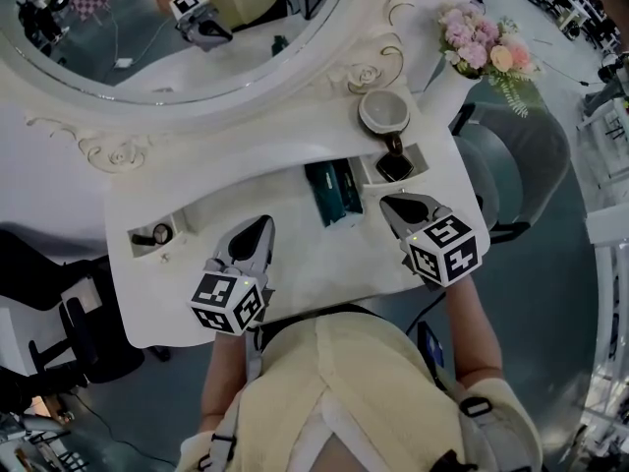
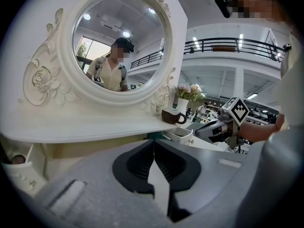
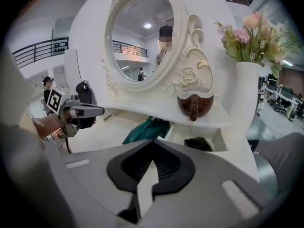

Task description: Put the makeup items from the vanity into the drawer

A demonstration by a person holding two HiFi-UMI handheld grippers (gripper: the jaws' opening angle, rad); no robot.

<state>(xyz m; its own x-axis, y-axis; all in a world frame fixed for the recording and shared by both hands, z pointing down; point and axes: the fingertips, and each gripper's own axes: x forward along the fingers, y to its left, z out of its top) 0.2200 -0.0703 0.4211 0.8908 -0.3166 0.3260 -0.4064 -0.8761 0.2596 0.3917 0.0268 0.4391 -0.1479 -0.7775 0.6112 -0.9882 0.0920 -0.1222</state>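
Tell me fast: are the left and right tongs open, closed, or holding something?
Left tongs: closed, nothing between them.
Right tongs: closed, nothing between them.

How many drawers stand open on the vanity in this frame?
2. The left drawer, at the vanity's end, holds a small round item; the right drawer, under the brown mug, holds a black item. Closed ones may be hidden.

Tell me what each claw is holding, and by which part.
Nothing is held: the left claw and the right claw are both shut, with nothing between their jaws.
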